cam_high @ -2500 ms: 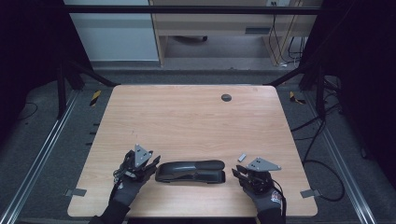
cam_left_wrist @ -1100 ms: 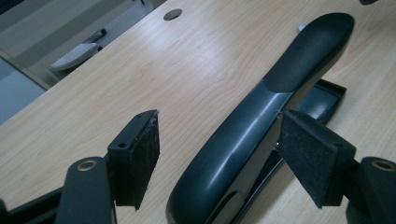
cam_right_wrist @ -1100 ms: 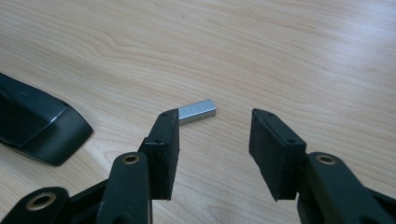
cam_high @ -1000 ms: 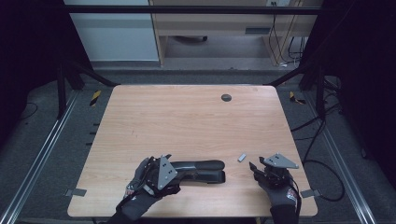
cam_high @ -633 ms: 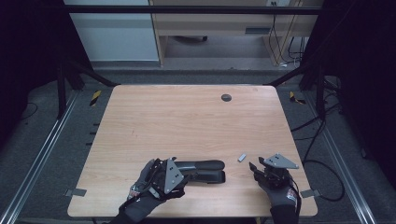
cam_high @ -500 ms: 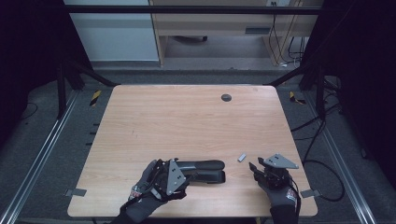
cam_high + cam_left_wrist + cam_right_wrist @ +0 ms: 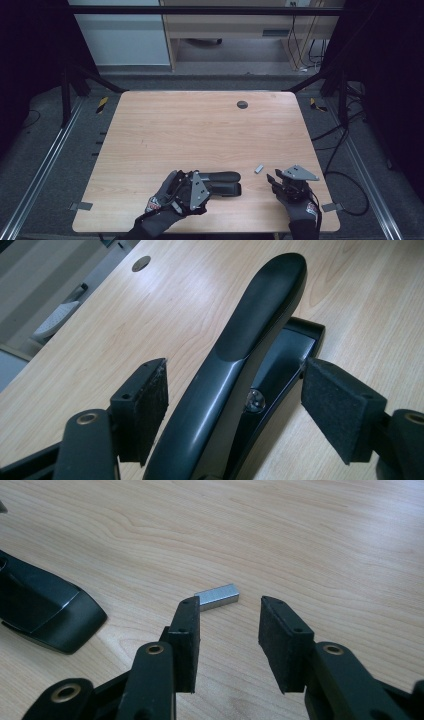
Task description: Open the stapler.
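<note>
Glossy black stapler (image 7: 235,390) with a small silver screw (image 7: 255,400). Pale wood-grain counter (image 7: 190,130), dark round grommet (image 7: 242,104). Shiny silver-grey staple block (image 7: 217,596). Matte black tongs pads (image 7: 187,630). Black gloves with red-and-white logo patches (image 7: 153,204).

Black stapler (image 7: 220,183) flat near table's front edge, small staple block (image 7: 259,168) just beside.

High view looks down on the desk (image 7: 200,125); both gripper views sit close, sharing the stapler (image 7: 220,182).
</note>
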